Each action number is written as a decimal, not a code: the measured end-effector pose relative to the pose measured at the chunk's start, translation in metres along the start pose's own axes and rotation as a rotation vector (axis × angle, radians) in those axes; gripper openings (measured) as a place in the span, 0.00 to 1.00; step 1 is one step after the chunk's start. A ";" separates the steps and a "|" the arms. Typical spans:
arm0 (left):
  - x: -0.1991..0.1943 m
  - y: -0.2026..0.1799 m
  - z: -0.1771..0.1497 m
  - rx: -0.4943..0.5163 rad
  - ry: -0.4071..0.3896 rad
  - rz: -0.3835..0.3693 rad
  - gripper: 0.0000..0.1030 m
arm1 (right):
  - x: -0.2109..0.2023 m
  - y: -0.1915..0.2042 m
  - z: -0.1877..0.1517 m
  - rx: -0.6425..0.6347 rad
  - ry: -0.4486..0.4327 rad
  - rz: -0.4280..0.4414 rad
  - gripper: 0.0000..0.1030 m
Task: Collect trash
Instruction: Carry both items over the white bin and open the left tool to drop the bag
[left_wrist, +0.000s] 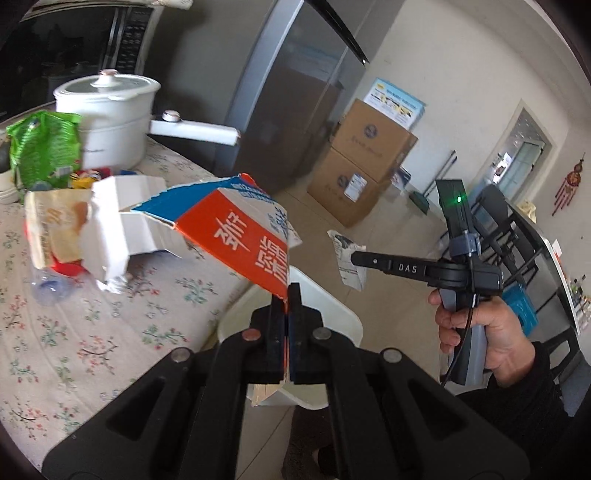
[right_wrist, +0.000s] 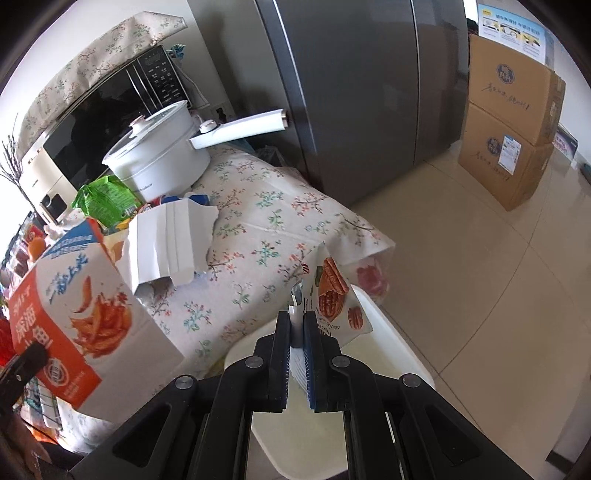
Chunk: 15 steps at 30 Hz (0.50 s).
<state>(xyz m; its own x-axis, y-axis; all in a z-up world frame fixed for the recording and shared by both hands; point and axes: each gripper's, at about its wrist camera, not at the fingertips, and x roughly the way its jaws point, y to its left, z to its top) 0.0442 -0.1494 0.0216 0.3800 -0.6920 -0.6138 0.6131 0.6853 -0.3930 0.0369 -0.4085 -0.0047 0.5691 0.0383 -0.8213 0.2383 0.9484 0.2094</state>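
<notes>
The carton (left_wrist: 236, 236) is being clenched by one corner in the left gripper (left_wrist: 287, 295) above the white bin (left_wrist: 332, 314), presumably for dropping. The nut packet (right_wrist: 332, 295) is being pinched in the right gripper (right_wrist: 296, 317), likewise over the bin. The bin's inside is being hidden; remaining trash on the table (left_wrist: 110, 332) is blurred.

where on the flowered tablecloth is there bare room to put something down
Bare cloth runs along the near side of the floral tablecloth, between the torn white cardboard box and the table's corner by the grey fridge. It is crowded at the back: white lidded pot, green snack bag, more wrappers.
</notes>
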 end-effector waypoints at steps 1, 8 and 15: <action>0.011 -0.008 -0.004 0.018 0.026 -0.009 0.01 | -0.001 -0.008 -0.003 0.005 0.004 -0.004 0.07; 0.072 -0.036 -0.025 0.059 0.146 -0.048 0.01 | -0.006 -0.048 -0.013 0.078 0.015 -0.012 0.07; 0.105 -0.042 -0.026 0.089 0.166 -0.078 0.01 | -0.005 -0.054 -0.023 0.078 0.041 0.008 0.07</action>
<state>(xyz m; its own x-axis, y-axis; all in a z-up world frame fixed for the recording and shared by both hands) 0.0407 -0.2453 -0.0441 0.2146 -0.6902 -0.6911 0.6974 0.6037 -0.3863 0.0029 -0.4529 -0.0244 0.5391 0.0604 -0.8401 0.2948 0.9208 0.2554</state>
